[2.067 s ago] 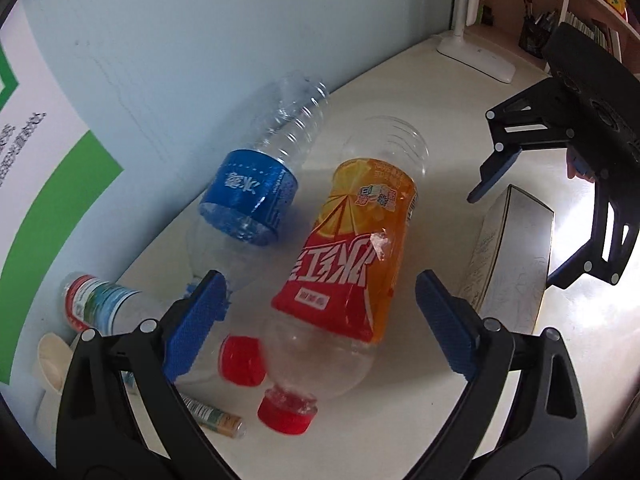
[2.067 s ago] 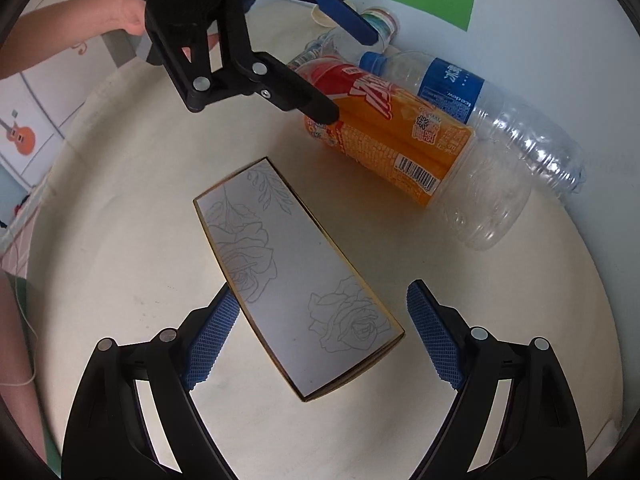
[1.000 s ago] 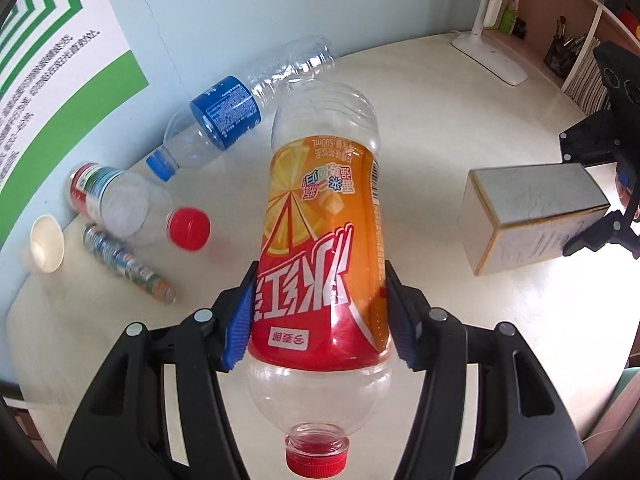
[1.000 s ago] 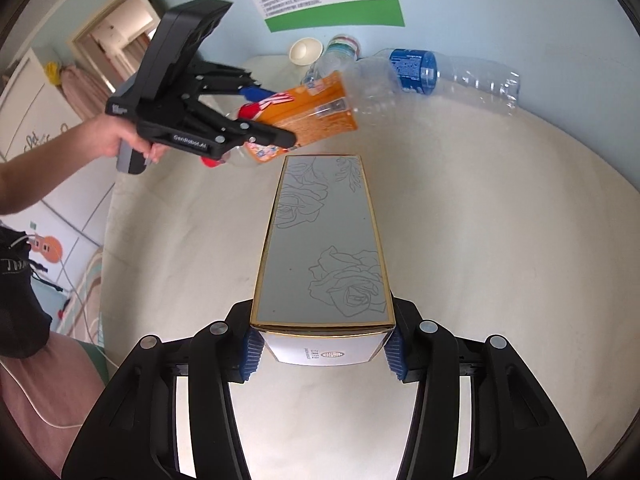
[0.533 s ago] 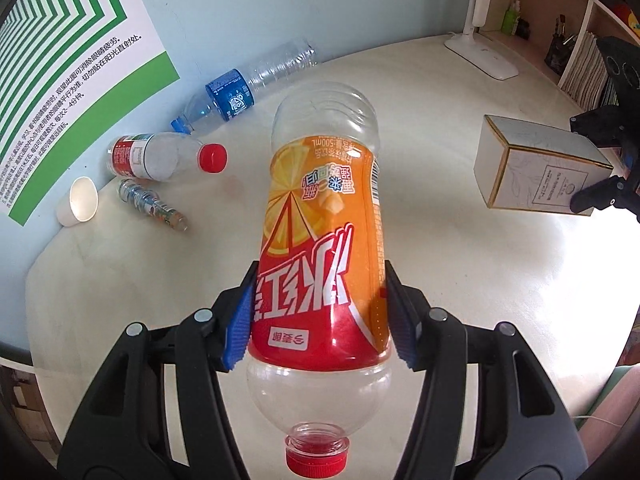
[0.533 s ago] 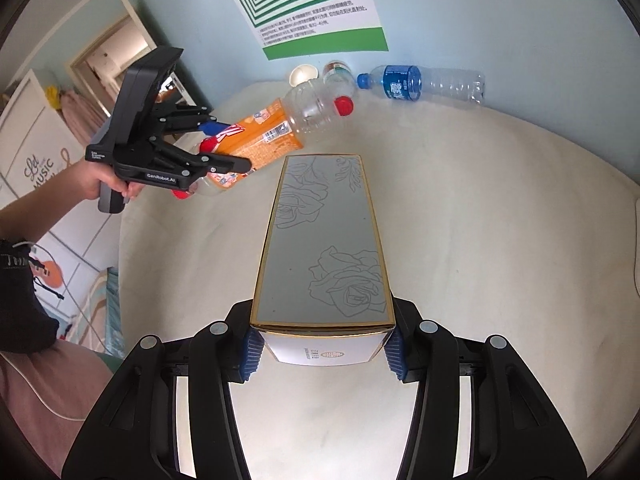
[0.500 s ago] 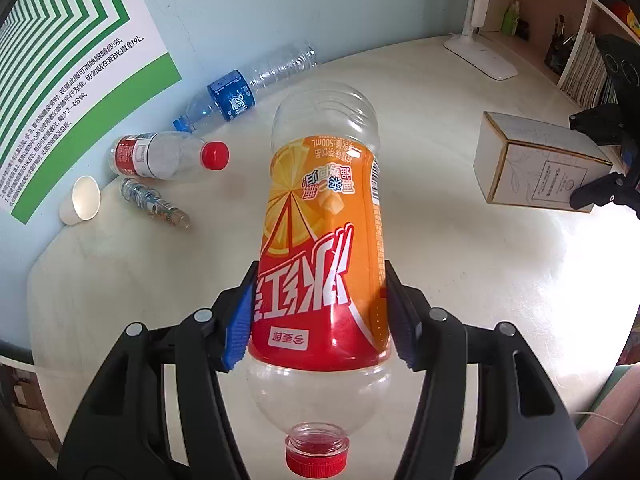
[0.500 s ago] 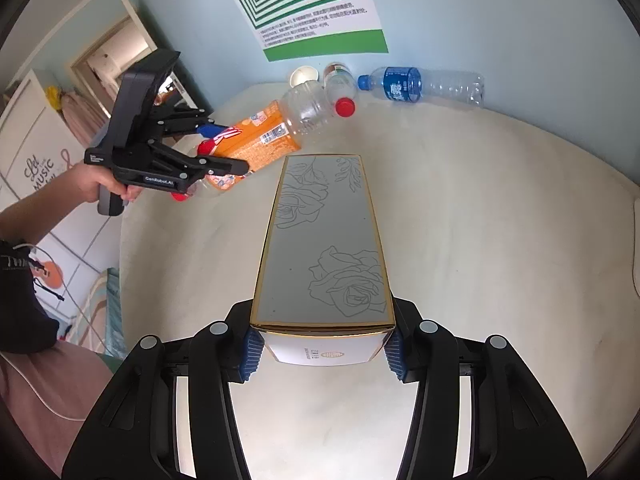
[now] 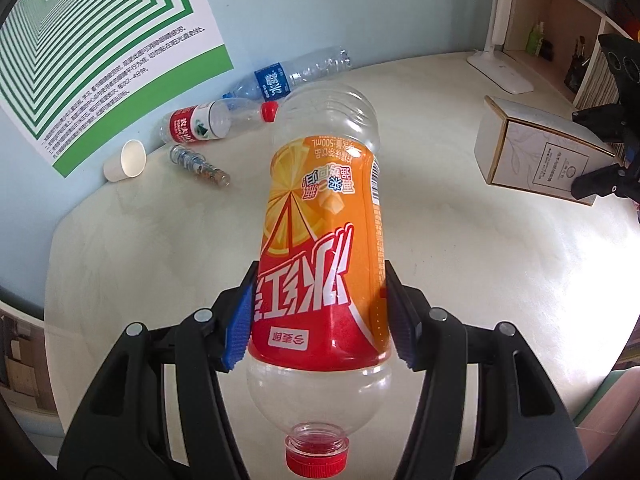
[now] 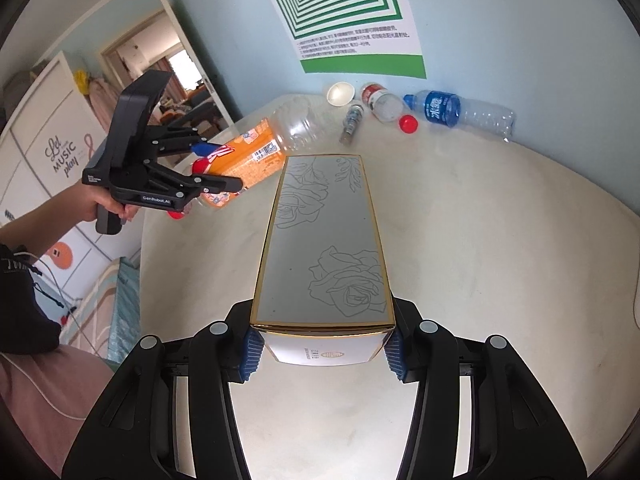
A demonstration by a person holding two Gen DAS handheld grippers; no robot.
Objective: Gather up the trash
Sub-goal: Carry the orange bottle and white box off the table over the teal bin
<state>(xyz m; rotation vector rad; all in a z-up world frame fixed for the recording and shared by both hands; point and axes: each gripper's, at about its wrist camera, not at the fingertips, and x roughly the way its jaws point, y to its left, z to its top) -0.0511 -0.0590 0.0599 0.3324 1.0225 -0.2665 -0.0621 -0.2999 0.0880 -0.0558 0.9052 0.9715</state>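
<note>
My left gripper (image 9: 320, 316) is shut on an empty orange-label bottle (image 9: 324, 240) with a red cap, held above the round table (image 9: 160, 260). It also shows in the right wrist view (image 10: 256, 152), gripped at the left. My right gripper (image 10: 320, 350) is shut on a grey rose-print box (image 10: 324, 240) with gold edges, held above the table; the box also shows at the right of the left wrist view (image 9: 536, 152). Left on the table by the wall are a blue-label bottle (image 9: 280, 78), a red-label bottle (image 9: 208, 122), a paper cup (image 9: 124, 160) and a small tube (image 9: 198, 164).
A green striped poster (image 9: 88, 48) hangs on the blue wall behind the trash. A white lamp base (image 9: 500, 72) and shelves (image 9: 560, 32) stand at the table's far right. In the right wrist view a doorway (image 10: 160, 76) and a bed edge (image 10: 116, 292) lie left of the table.
Both grippers closed on their items, lifted them off the table and have kept pulling back and up from the wall. The remaining trash looks smaller and farther away.
</note>
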